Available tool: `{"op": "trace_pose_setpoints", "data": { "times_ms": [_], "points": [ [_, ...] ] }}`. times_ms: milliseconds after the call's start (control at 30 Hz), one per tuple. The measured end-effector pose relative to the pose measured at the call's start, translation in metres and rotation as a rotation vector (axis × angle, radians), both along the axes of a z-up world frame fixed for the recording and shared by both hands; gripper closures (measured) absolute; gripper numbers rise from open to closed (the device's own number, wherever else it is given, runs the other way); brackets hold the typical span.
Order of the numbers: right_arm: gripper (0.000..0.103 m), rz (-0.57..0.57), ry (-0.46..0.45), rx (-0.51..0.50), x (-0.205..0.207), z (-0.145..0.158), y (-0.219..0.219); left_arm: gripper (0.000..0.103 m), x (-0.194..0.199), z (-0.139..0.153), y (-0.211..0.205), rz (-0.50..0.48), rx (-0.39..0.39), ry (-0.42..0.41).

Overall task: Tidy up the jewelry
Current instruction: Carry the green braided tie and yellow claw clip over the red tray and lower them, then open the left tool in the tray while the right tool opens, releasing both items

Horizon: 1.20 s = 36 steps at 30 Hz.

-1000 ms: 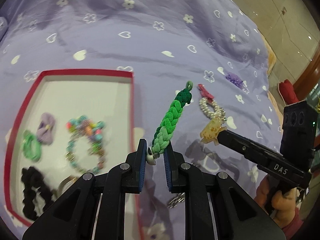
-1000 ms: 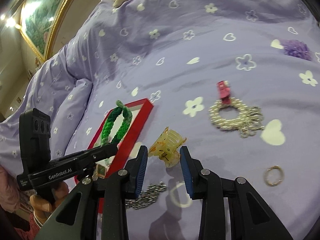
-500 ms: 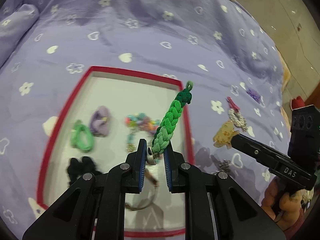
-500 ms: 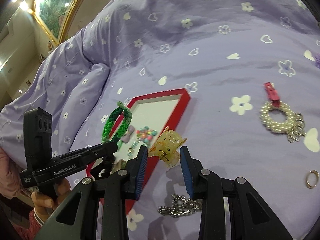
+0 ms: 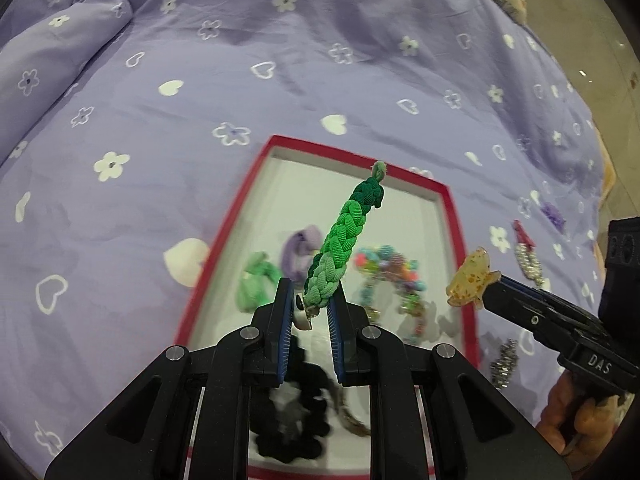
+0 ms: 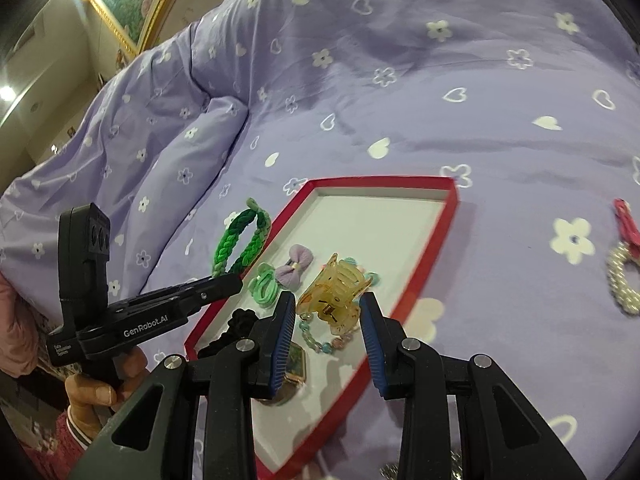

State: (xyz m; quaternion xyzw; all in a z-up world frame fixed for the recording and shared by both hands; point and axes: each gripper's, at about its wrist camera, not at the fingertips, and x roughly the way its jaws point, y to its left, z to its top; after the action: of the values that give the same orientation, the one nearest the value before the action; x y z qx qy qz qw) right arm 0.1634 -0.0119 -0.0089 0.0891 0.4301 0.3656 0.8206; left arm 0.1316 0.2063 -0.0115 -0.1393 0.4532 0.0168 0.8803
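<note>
Red tray (image 5: 454, 216) holding scrunchies, beaded bracelet (image 5: 390, 276), possibly a watch (image 6: 294, 364)

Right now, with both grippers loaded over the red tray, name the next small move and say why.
Probably lower the left gripper a little and open it, dropping the green braided bracelet into the red tray. It already hangs over the white floor, near the green and purple hair ties. The right gripper, holding the yellow claw clip, can follow.

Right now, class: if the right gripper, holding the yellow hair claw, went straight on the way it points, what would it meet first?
Probably the floor of the red-rimmed tray, close to the beaded bracelet that lies below the hair claw. Depth is hard to judge in this view.
</note>
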Motion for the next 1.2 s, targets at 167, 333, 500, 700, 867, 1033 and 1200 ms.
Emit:
{"op": "trace_pose_setpoints", "data": {
  "times_ms": [167,333,500,700,867,1033,1200],
  "points": [
    [0.07,0.027,0.014,-0.048,0.007,-0.011,0.022,0.088,0.009,-0.009,0.008,0.019,0.055,0.028],
    [0.07,0.052,0.023,-0.101,0.011,-0.024,0.036,0.088,0.016,-0.019,0.008,0.011,0.092,0.047],
    [0.069,0.07,0.016,-0.132,0.011,-0.029,0.043,0.088,0.022,-0.03,0.001,-0.012,0.107,0.072],
    [0.069,0.088,-0.003,-0.154,0.009,-0.027,0.045,0.087,0.023,-0.036,-0.004,-0.032,0.107,0.081],
    [0.068,0.092,0.001,-0.148,0.008,-0.028,0.045,0.086,0.02,-0.037,-0.006,-0.033,0.109,0.087],
    [0.066,0.095,-0.004,-0.153,0.006,-0.028,0.047,0.083,0.019,-0.035,-0.008,-0.039,0.108,0.086],
    [0.066,0.094,-0.003,-0.153,0.004,-0.027,0.045,0.07,0.017,-0.032,-0.008,-0.035,0.11,0.078]
  ]
}}
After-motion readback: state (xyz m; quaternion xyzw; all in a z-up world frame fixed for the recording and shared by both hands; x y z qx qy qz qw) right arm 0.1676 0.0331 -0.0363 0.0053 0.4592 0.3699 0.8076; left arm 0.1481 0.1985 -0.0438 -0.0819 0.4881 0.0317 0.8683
